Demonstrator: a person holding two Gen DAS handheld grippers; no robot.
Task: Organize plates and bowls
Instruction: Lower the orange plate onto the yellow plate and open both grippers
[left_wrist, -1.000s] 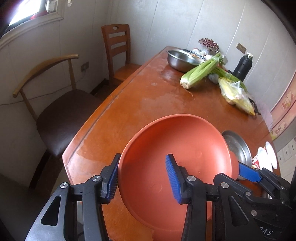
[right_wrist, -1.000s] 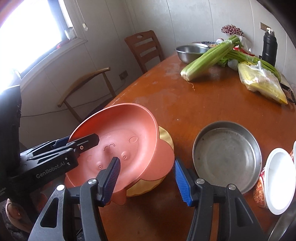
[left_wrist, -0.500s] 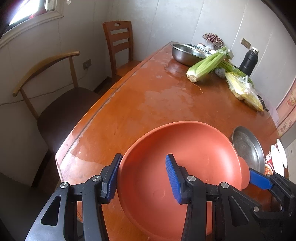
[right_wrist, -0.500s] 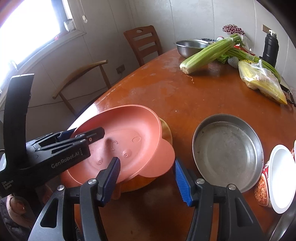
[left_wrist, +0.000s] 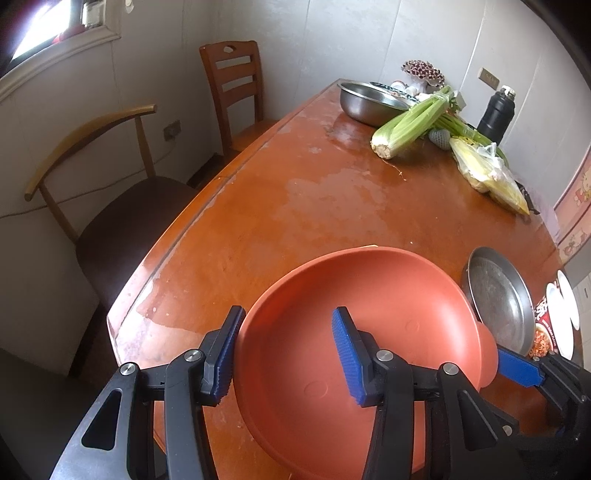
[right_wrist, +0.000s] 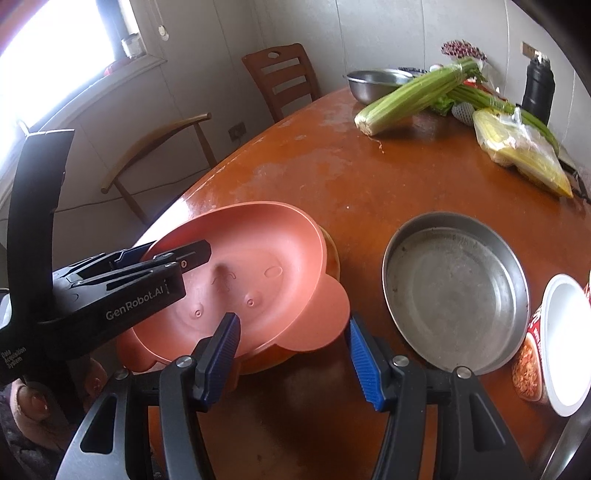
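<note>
Left tongs straddle the near rim of the salmon pig-face plate, one blue pad outside and one inside; whether the pads press on the rim cannot be told, though their jaws have just been opening slightly. The plate sits tilted on a yellow dish at the near edge of the desk. Right tongs stand released, jaws apart around the plate's ear-shaped lobe without touching. A steel pan lies just beside the plate
</note>
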